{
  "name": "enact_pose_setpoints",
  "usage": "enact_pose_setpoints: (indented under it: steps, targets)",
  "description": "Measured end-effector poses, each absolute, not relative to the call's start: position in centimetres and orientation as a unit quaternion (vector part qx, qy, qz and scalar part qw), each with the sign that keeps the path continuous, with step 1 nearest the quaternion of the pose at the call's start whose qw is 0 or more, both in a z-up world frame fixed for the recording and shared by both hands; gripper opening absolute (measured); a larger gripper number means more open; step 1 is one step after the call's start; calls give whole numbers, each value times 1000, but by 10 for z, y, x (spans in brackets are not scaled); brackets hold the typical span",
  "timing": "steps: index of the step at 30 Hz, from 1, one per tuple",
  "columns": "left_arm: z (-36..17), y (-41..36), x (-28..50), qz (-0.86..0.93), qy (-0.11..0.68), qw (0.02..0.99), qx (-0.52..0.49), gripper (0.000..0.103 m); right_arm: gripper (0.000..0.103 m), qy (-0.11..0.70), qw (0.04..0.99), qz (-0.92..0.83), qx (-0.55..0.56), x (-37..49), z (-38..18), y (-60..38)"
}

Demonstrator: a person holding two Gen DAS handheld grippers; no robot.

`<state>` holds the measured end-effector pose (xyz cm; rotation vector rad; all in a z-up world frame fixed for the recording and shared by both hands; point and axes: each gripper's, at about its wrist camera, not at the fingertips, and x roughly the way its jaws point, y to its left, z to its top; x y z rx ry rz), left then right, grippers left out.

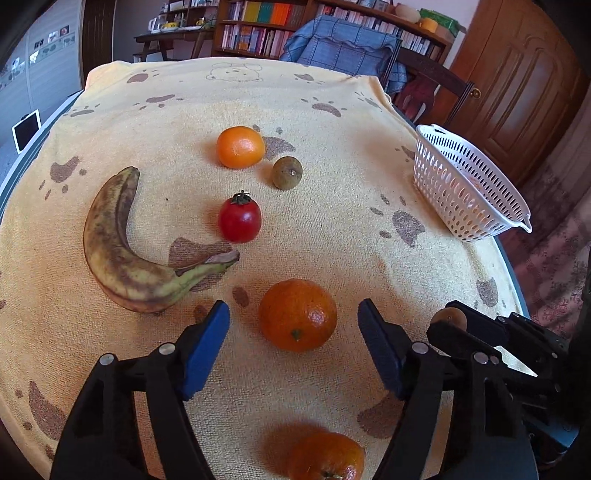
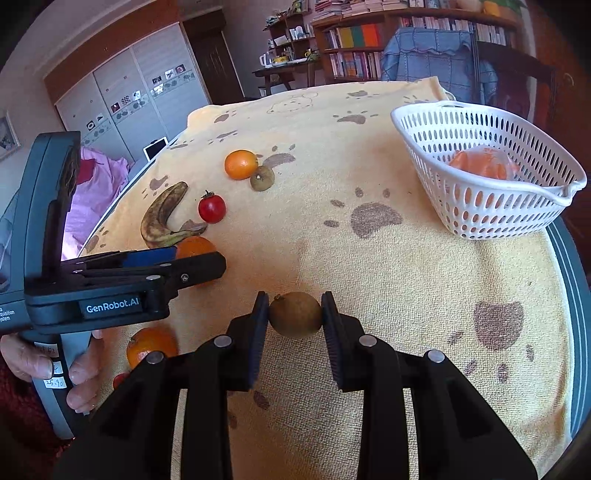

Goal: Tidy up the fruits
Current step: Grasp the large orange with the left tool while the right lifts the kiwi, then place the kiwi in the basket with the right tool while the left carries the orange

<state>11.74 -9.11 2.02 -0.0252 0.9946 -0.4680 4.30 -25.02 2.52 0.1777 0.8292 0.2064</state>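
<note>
Orange fruit sits closest to me in the left wrist view: one orange [image 1: 325,458] at the bottom edge, blurred, under my left gripper [image 1: 293,332]. A second orange [image 1: 297,314] lies between the blue pads [image 1: 205,350] of that gripper; I can see cloth on both sides of it, so the pads flank it without pressing and nothing is held there. A hand [image 2: 44,365] grips that tool's handle at the left of the right wrist view.

My right gripper [image 2: 295,314] is clamped on a small brown fruit [image 2: 295,314], both pads against its sides. Whether the fruit is lifted clear of the yellow towel [image 2: 388,295] or rests on it I cannot tell.

Further out on the towel lies a heavily spotted banana [image 1: 110,251], its stem pointing toward a red tomato [image 1: 240,220] just beside it. Beyond the tomato are a third orange [image 1: 240,147] and a second brown fruit [image 1: 287,172], close together, possibly touching.

Off to the right, at the towel's edge, stands a white perforated basket [image 2: 480,218]. Through its open top I see something orange [image 2: 484,166] already inside, with a glossy look as if wrapped; I cannot make out what it is.

Behind the table are a chair draped in blue cloth [image 1: 343,40] and bookshelves [image 1: 258,26].
</note>
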Motion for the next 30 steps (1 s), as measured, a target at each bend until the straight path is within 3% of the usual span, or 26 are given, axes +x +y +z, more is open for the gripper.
enact_pose_setpoints:
  steps: [2,6,19,30]
  targets:
    - [19,-93,118,-219,471,854,-7,62,30,400,907,99,89,42,25,-253]
    - [20,-93,120,-216,475,853,-8,42,30,399,907,98,92,42,25,-256]
    - [37,-96,111,-215,455,864,-13,41,30,372,917,93,106,35,42,-269]
    - [57,-107,108,-224,434,873,-10,41,30,302,943,54,127,29,86,-312]
